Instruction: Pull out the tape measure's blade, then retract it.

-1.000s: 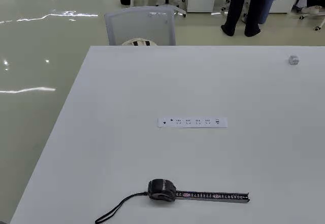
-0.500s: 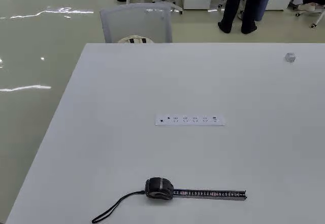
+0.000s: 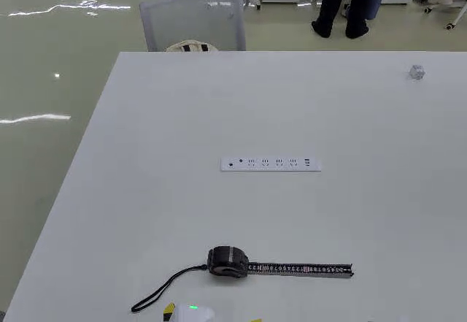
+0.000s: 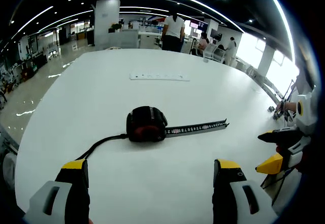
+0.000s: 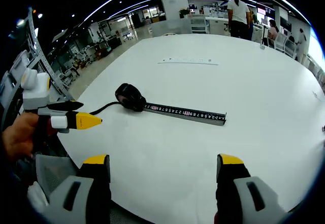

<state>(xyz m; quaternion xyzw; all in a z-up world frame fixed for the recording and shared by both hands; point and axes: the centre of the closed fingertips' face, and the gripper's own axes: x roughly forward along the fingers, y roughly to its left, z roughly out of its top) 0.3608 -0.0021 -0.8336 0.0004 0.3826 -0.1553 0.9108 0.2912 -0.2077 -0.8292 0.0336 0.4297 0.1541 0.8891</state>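
A black tape measure [image 3: 228, 261] lies near the front edge of the white table [image 3: 182, 117]. Its blade [image 3: 299, 269] is pulled out flat to the right, and its wrist strap [image 3: 164, 291] trails to the left. In the left gripper view the case [image 4: 146, 124] sits straight ahead of my open left gripper [image 4: 152, 193], well apart from it. My right gripper [image 5: 162, 183] is open too, with the blade [image 5: 185, 113] and case [image 5: 129, 96] lying ahead of it. Neither holds anything. The top of a gripper [image 3: 190, 312] peeks in at the bottom of the head view.
A white power strip [image 3: 271, 163] lies flat mid-table. A small pale object [image 3: 417, 72] sits at the far right. A grey chair [image 3: 193, 23] stands at the far edge, and people [image 3: 350, 1] stand beyond it. The table's left edge drops to a shiny floor.
The head camera has tipped down a little, so everything shifted up. A gripper's top has come into the bottom of the head view. The tape measure has not moved.
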